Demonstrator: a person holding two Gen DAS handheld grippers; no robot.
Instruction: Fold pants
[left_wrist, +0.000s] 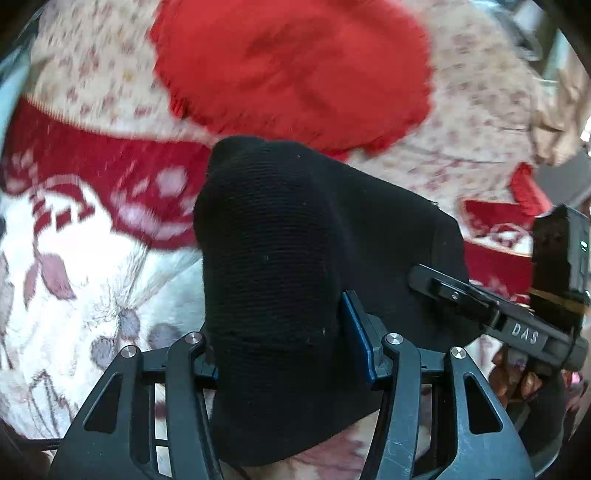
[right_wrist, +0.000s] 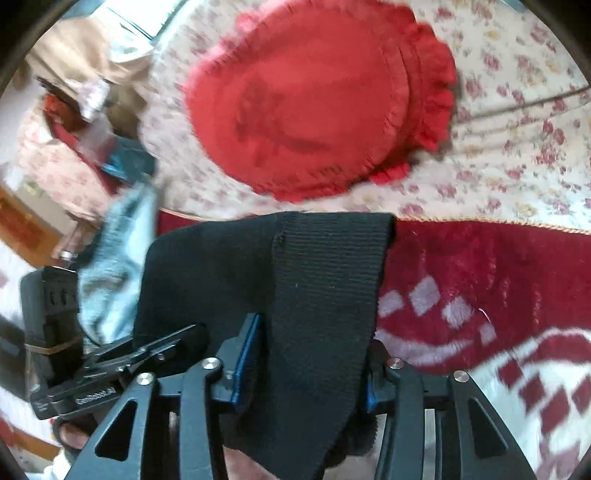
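Both the left gripper (left_wrist: 291, 354) and right gripper (right_wrist: 306, 365) clamp the black ribbed knit pants (left_wrist: 273, 236) above red-and-white patterned blanket (right_wrist: 461, 266), near the frilled red round cushion (right_wrist: 314, 107).

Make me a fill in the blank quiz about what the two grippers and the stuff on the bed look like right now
1. Both the left gripper and the right gripper are shut on the ____ pants.
2. The round frilled cushion beyond the pants is ____ in colour.
3. The pale bedspread under the cushion has a ____ print.
4. In the left wrist view, the other gripper shows at the ____ edge.

Missing words: black; red; floral; right
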